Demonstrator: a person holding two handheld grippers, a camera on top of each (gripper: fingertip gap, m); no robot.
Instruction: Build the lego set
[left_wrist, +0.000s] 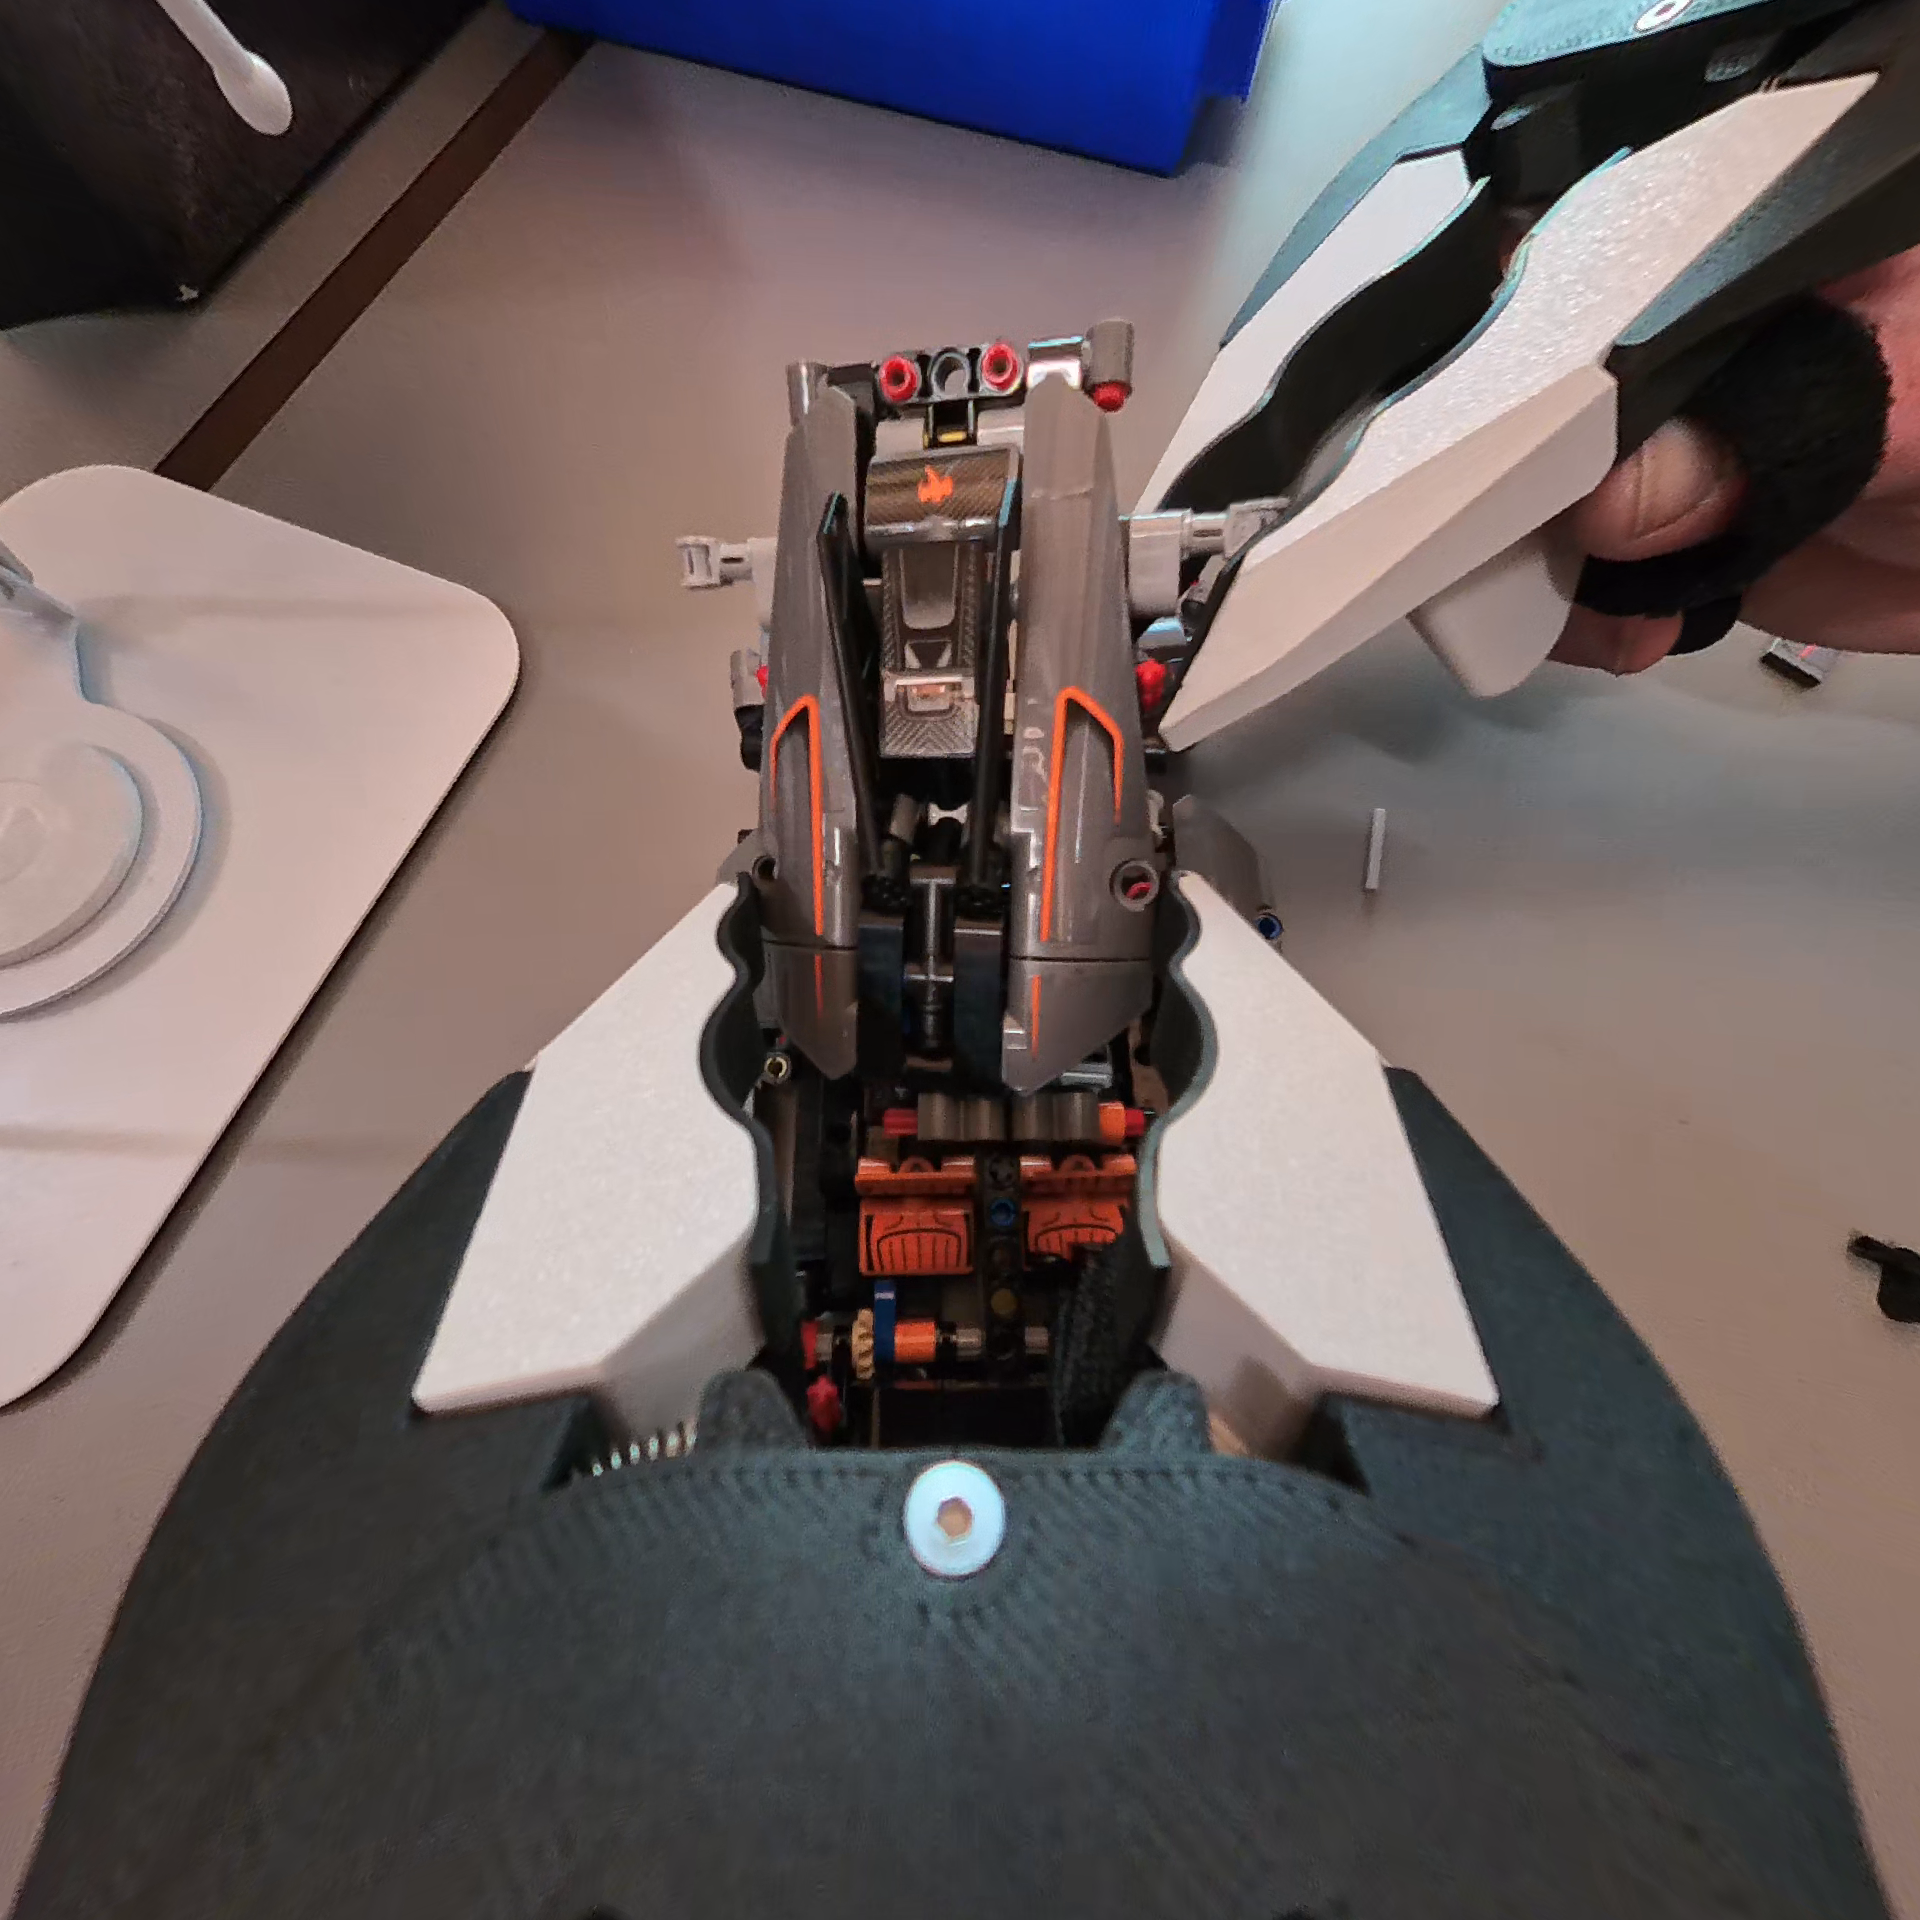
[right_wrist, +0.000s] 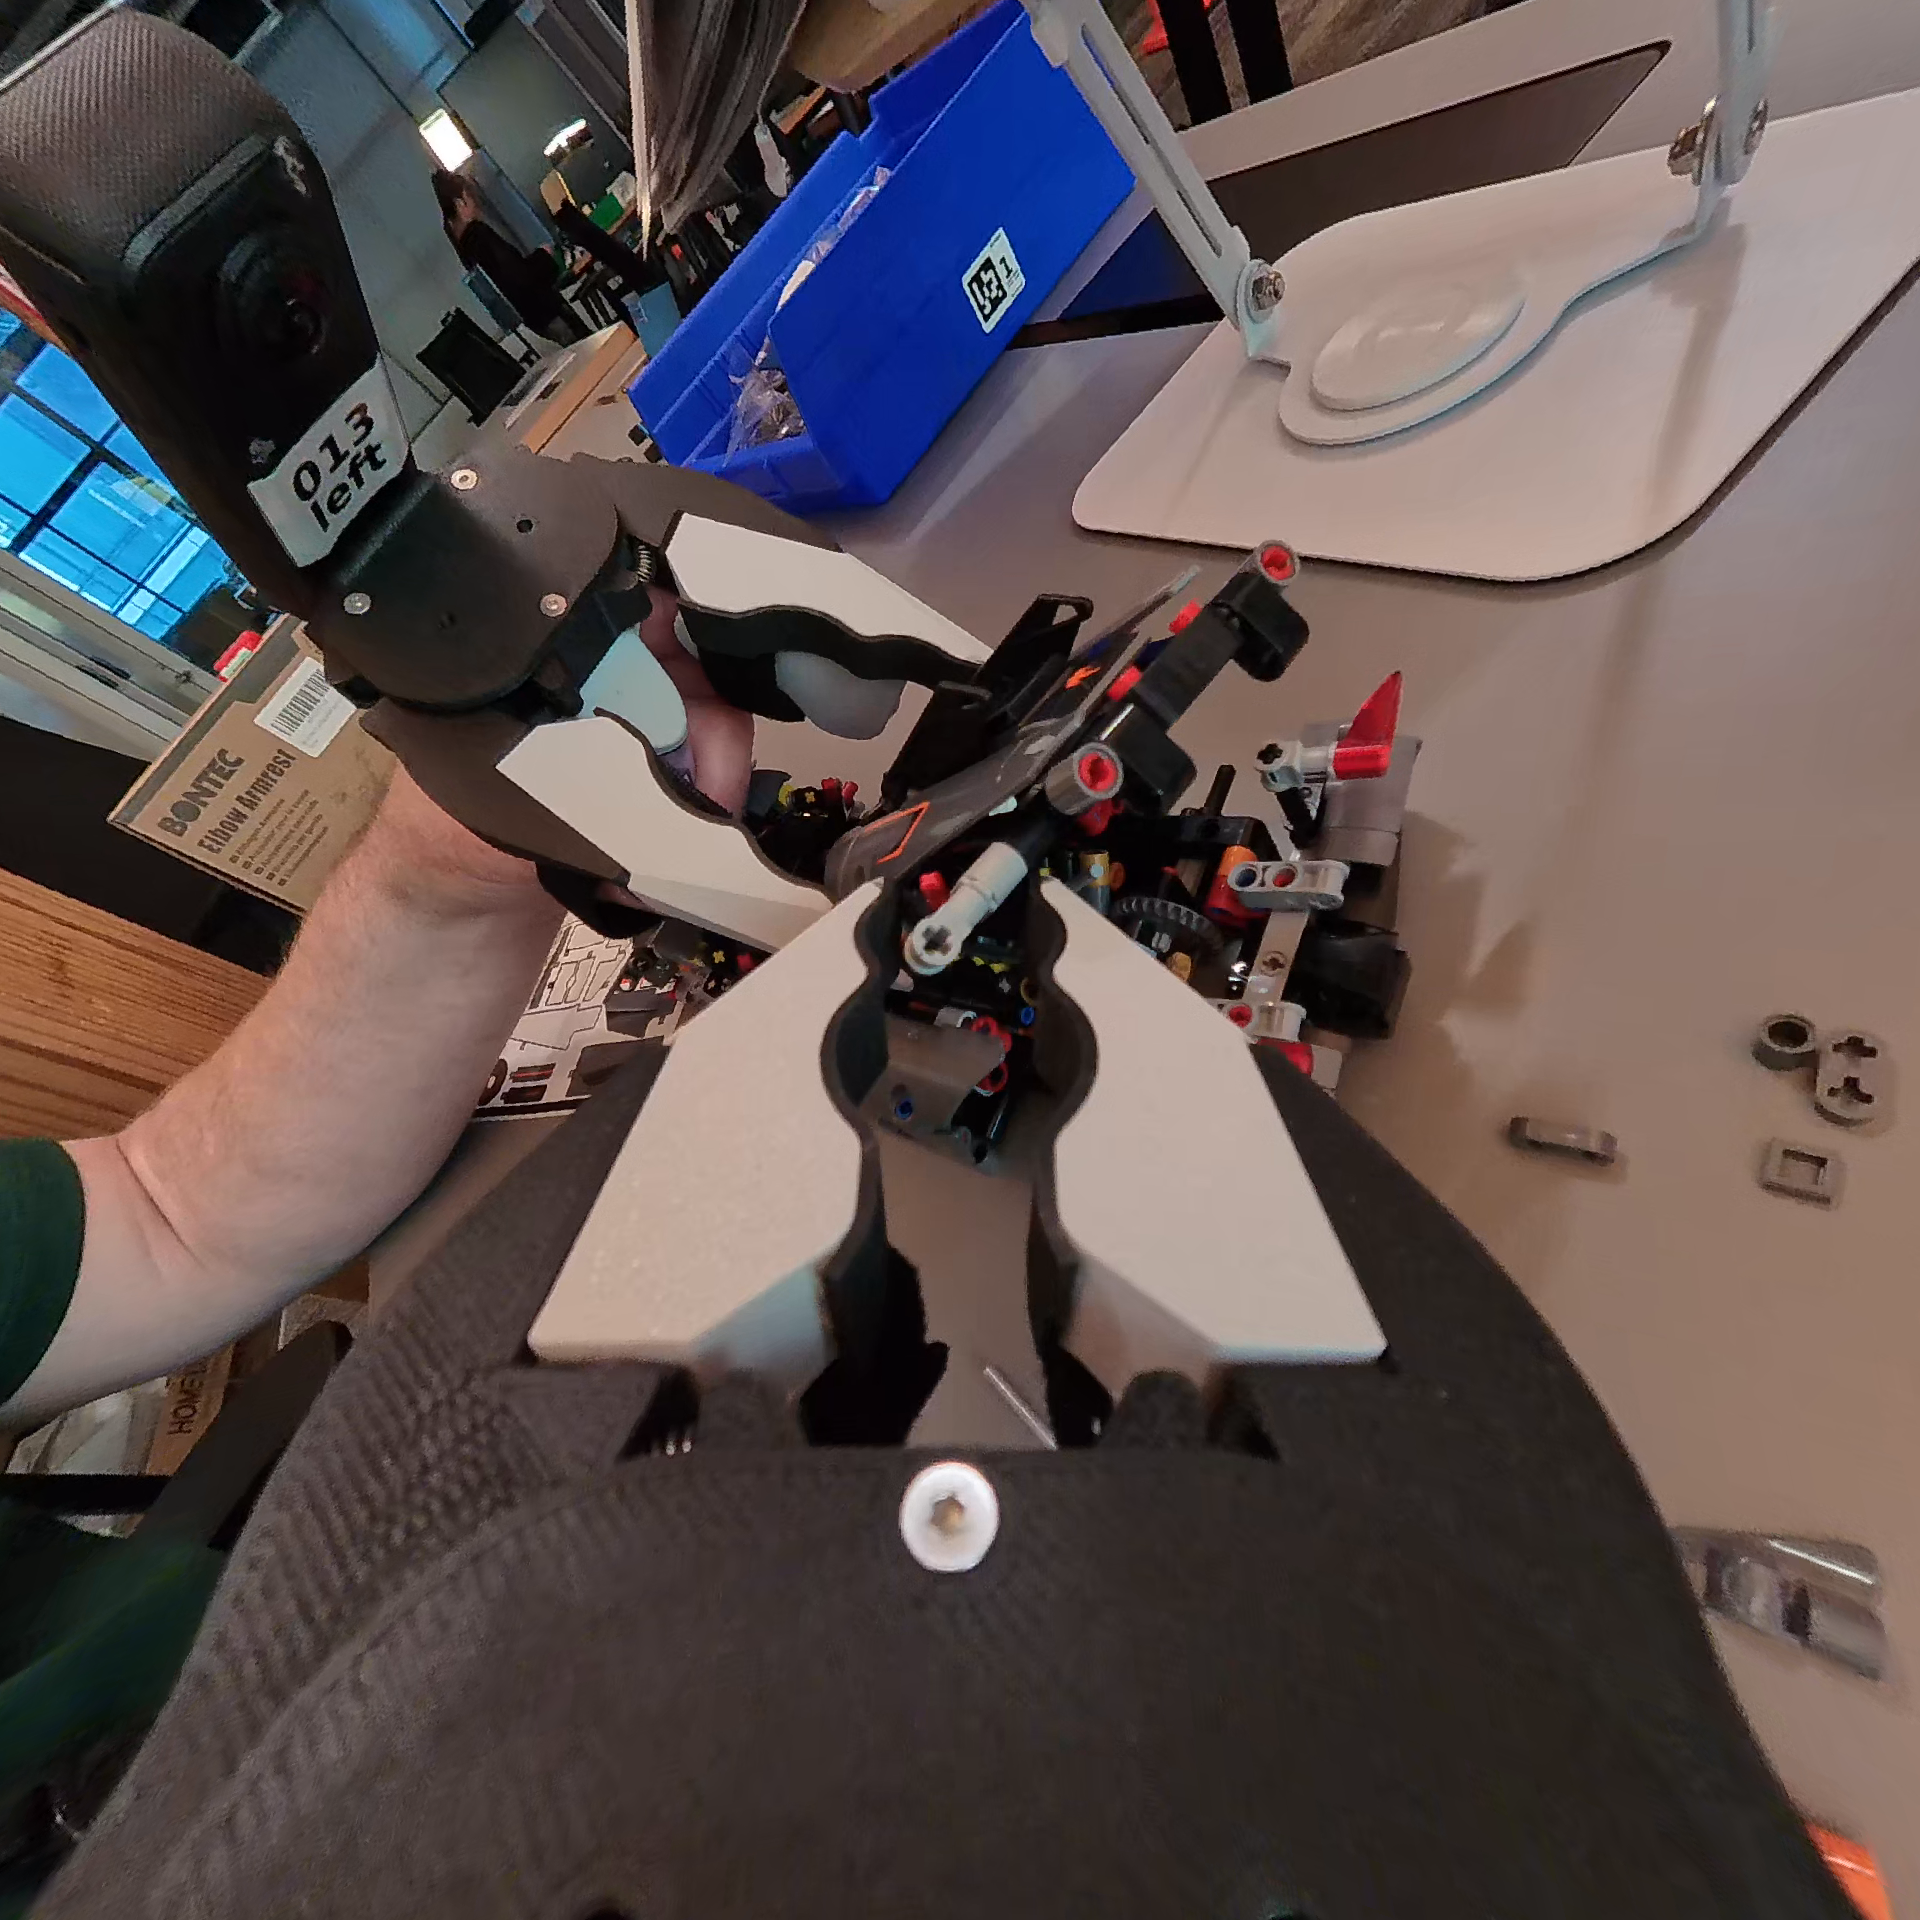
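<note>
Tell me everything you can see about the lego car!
The lego car is a half-built plastic model with two long grey body panels edged in orange stripes, a dark patterned centre strip, red pins at its far end and orange pieces inside. It sits tilted above the grey table. The left hand-held gripper clamps its sides, and the right hand-held gripper meets a pale grey rod on its side.

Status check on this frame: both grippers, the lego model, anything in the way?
Left gripper shut on lego model. Right gripper shut on the model's grey axle. Loose grey pieces on table, clear of work.
</note>
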